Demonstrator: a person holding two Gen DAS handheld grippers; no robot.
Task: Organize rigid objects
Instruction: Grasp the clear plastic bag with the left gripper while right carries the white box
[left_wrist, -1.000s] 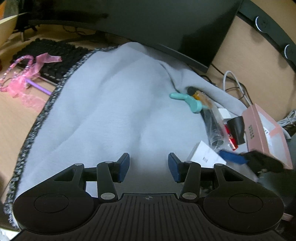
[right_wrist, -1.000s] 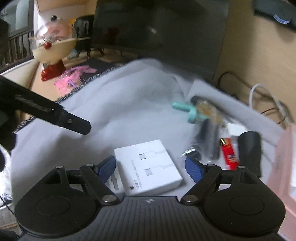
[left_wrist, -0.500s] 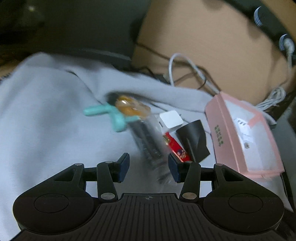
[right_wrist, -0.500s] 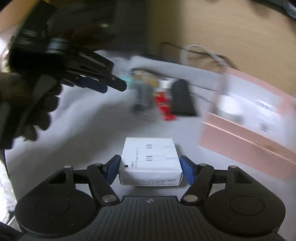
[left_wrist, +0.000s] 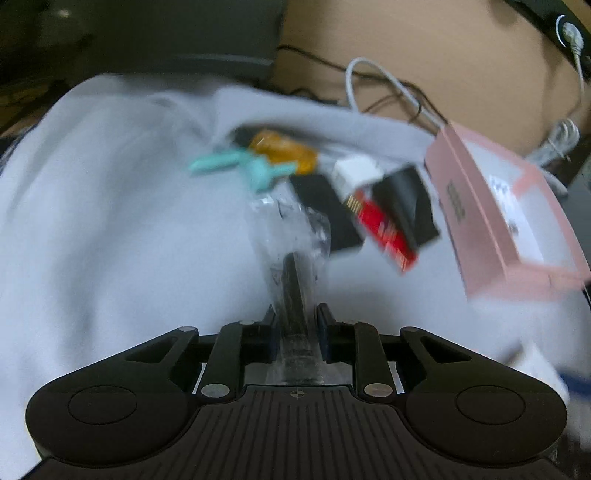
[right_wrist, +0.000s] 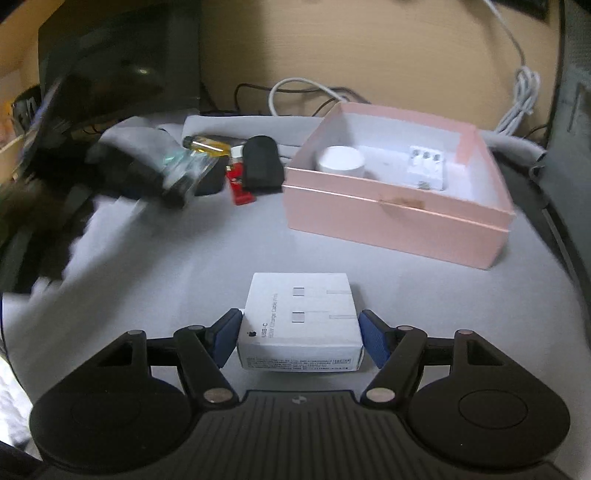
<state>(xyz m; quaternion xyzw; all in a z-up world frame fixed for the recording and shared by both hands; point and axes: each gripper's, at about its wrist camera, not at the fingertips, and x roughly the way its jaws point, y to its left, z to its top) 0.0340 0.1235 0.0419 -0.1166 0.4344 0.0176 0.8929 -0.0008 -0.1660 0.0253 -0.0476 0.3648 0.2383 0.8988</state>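
A: Start with the biggest thing. Where is the pink box (right_wrist: 399, 218) and how will it handle?

B: It sits on the grey cloth (right_wrist: 184, 258) over the worktop, at about one o'clock from the right gripper (right_wrist: 299, 334). Open-topped, thin card by the look of it: stiff enough to receive things, light enough to slide if knocked. A white round tub (right_wrist: 340, 162) and a small white pack (right_wrist: 426, 168) already lie inside.

A: And the white cable box (right_wrist: 299, 321)?

B: It is between the right gripper's blue pads, which touch or nearly touch its two sides. I judge it grasped, possibly lifted slightly, going by the shadow beneath. Light, rigid card with smooth faces; flat side walls are the right place to hold.

A: The left gripper (left_wrist: 297, 332)?

B: Clenched on a dark stick in a clear wrapper (left_wrist: 291, 258), which points toward twelve o'clock. The film looks crinkly and slippery, so the hard core is what takes the grip.

A: The small pieces?

B: Near the box, at eleven o'clock in the right view: a black pouch-like item (right_wrist: 262, 166), a red lighter (right_wrist: 238, 182) just beside it, an amber-capped tube (right_wrist: 210, 144), and a teal plastic piece (left_wrist: 247, 166).

A: What can't you make out?

B: The left view is motion-blurred, so I cannot identify the wrapped stick. In the right view, the left gripper is only a dark smear at nine o'clock.
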